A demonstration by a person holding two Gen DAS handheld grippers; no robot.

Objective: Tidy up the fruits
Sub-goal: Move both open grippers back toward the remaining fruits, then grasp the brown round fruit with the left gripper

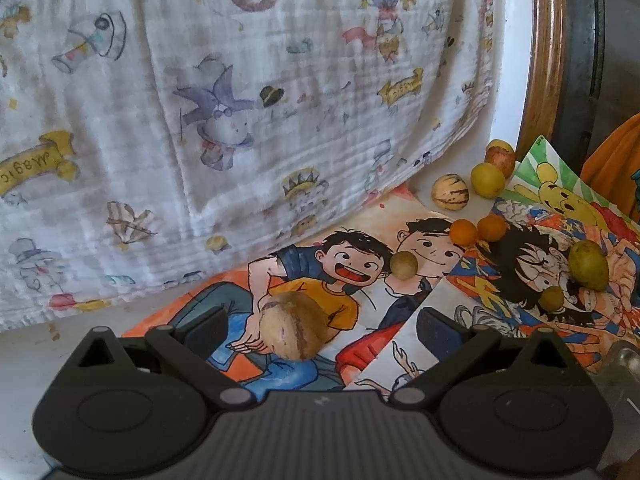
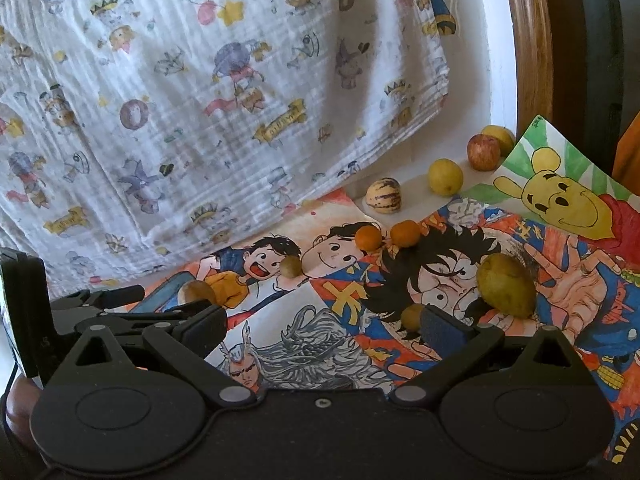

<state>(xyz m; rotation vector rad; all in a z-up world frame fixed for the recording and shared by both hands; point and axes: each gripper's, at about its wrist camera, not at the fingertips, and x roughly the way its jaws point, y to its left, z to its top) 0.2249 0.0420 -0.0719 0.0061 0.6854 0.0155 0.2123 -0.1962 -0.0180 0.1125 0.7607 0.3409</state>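
My left gripper (image 1: 320,332) is open above the cartoon posters (image 1: 360,344). A large tan striped fruit (image 1: 290,326) lies between its fingers, close to the left finger (image 1: 204,332) and well apart from the right one. The right wrist view shows that fruit (image 2: 198,292) beside the left gripper (image 2: 168,300). My right gripper (image 2: 324,326) is open and holds nothing. A small brown fruit (image 2: 412,316) sits just off its right finger (image 2: 444,326), with a yellow-green pear-shaped fruit (image 2: 506,290) beyond.
Another small brown fruit (image 2: 290,267) and two oranges (image 2: 369,238) lie mid-poster. A striped melon (image 2: 383,196), a lemon (image 2: 445,177) and an apple (image 2: 483,152) line the back right. A hanging printed cloth (image 2: 200,100) closes the back; a wooden frame (image 2: 528,60) stands right.
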